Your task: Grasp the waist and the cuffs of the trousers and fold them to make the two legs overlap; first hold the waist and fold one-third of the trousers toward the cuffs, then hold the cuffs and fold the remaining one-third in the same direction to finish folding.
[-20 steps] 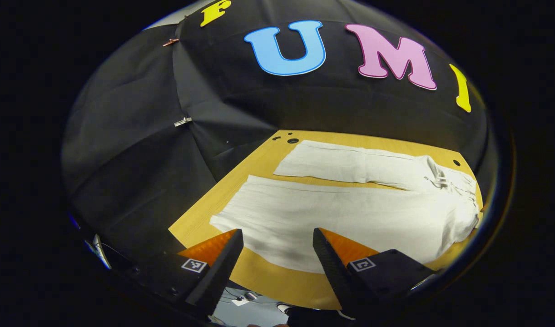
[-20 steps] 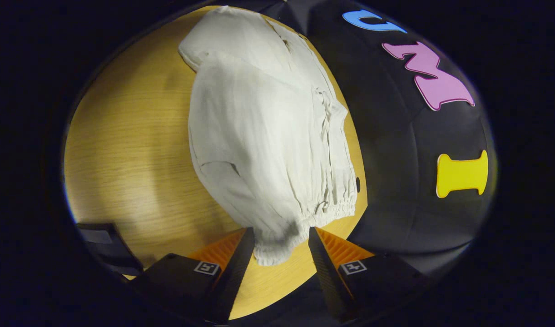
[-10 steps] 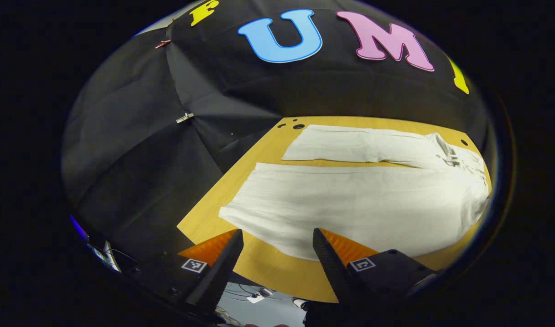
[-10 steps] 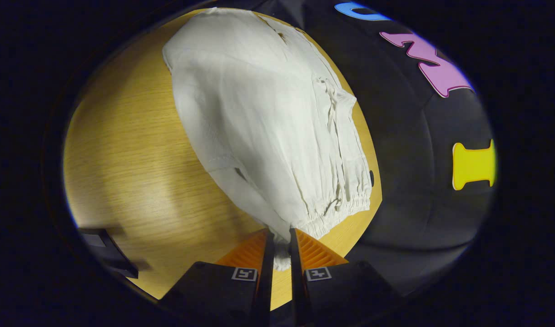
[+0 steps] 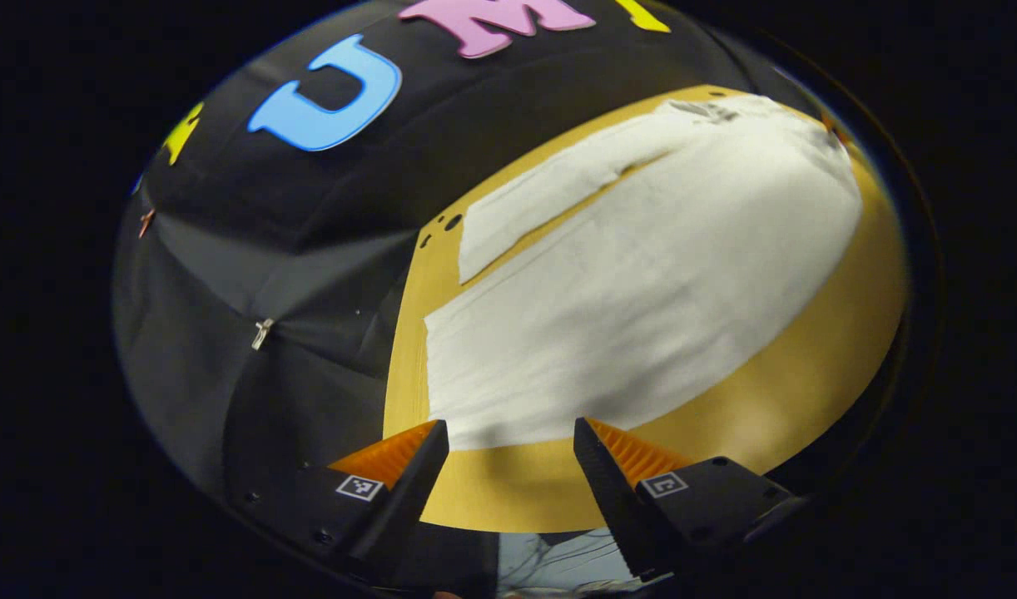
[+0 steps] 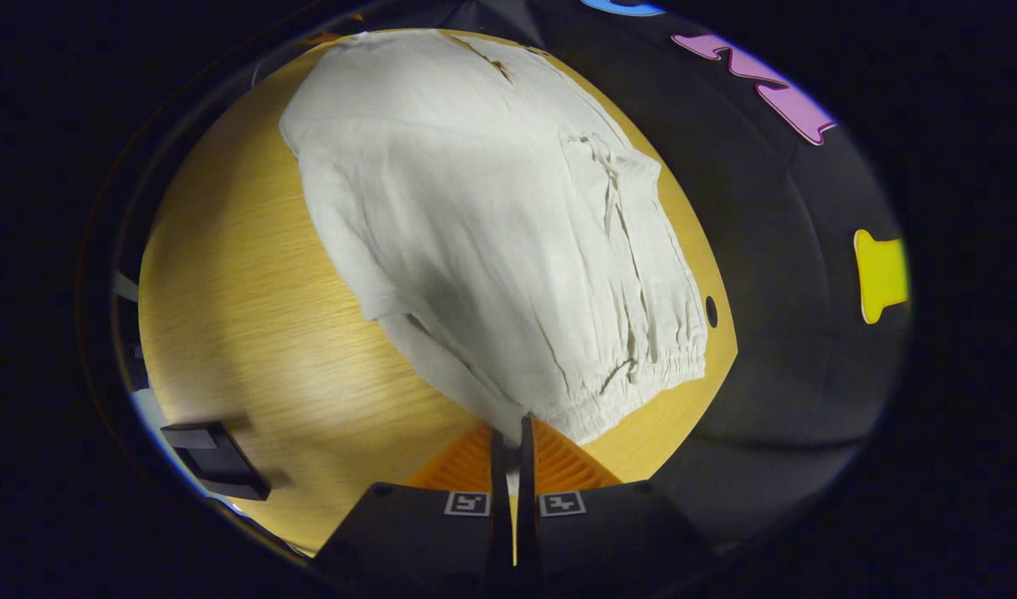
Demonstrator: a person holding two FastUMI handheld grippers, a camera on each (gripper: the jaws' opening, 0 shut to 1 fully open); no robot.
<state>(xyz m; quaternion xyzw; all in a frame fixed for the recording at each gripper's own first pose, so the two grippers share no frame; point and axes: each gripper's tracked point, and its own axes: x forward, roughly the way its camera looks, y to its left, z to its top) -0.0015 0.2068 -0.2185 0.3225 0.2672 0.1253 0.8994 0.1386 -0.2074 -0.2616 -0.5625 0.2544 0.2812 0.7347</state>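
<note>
The right tongs (image 6: 508, 433) pinch the near corner of the gathered waist of white, crinkled trousers (image 6: 492, 241); the left tongs (image 5: 508, 437) hover spread above the near cuff (image 5: 475, 391). The trousers lie lengthwise on the wood-grain bench (image 6: 242, 274), legs running leftward, slightly parted. The pinched fabric is hidden between the fingers.

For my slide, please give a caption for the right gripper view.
Right gripper shut on the waist corner of white trousers lying on a wooden table.
</note>
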